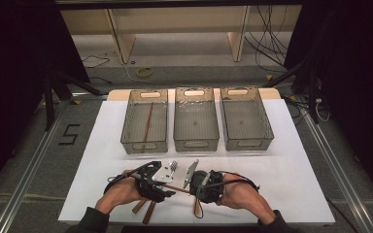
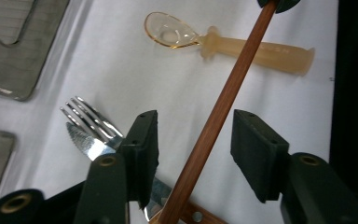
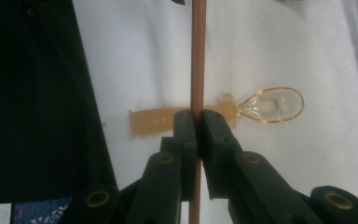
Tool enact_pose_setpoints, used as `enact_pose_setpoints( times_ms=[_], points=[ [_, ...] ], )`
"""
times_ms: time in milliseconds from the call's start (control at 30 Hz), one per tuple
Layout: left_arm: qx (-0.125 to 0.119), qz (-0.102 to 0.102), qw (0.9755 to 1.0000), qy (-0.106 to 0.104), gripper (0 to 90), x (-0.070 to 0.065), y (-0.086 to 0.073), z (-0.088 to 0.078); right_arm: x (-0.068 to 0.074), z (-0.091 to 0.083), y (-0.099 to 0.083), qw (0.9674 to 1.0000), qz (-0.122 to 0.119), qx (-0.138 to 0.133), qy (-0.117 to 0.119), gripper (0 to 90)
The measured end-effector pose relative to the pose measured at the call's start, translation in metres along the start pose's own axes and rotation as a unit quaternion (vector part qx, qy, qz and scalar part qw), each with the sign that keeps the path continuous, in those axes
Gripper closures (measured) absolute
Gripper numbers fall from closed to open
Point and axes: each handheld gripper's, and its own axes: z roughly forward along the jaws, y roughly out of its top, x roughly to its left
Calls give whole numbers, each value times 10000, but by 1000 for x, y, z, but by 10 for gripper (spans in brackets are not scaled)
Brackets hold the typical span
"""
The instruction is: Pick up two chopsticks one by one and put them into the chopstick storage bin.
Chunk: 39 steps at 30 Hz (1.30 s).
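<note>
From the high view, both hands sit at the near edge of the white counter [image 1: 281, 145], the left gripper [image 1: 161, 190] and right gripper [image 1: 194, 187] facing each other with a thin brown chopstick [image 1: 177, 187] spanning the gap between them; beyond stand three grey bins in a row, the left bin [image 1: 144, 121] with one chopstick lying lengthwise in it, the middle bin [image 1: 196, 119] and right bin [image 1: 245, 118] looking empty. In the left gripper view, the chopstick [image 2: 214, 121] runs diagonally between the fingers [image 2: 142, 149], which stand apart from it and do not press on it, so this gripper is released; a fork [image 2: 91, 123] and a knife [image 2: 86, 142] lie just beside on the counter, and a clear amber spoon [image 2: 228, 39] lies farther off. In the right gripper view, the fingers [image 3: 186, 135] are clenched on the chopstick [image 3: 198, 56], holding it above the spoon [image 3: 256, 106]. The stick looks light, stiff and smooth, so it may pivot or slip in a single pinch; a hold near its middle seems steadier
</note>
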Motion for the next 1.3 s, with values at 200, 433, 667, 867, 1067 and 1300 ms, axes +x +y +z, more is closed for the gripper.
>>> enact_pose_setpoints(
  times_ms=[200,433,667,867,1067,1300],
  points=[
    [101,200,9996,-171,608,-4,2,1,1,-2,1,10000,-59,33,46,852],
    [125,180,9994,-277,706,-5,1,1,4,-2,0,9998,-184,28,78,852],
    [198,396,9980,-459,764,-9,1,3,4,-1,-1,9991,-383,88,140,848],
    [115,405,9970,-651,823,-11,0,7,-2,-1,-3,9997,-238,49,-19,787],
    [148,73,9992,-374,826,-4,-2,4,-14,-10,-8,9987,354,-367,-23,586],
    [18,-742,9972,67,826,14,-9,-3,-19,-23,-12,9898,952,-1047,-176,471]
  ],
)
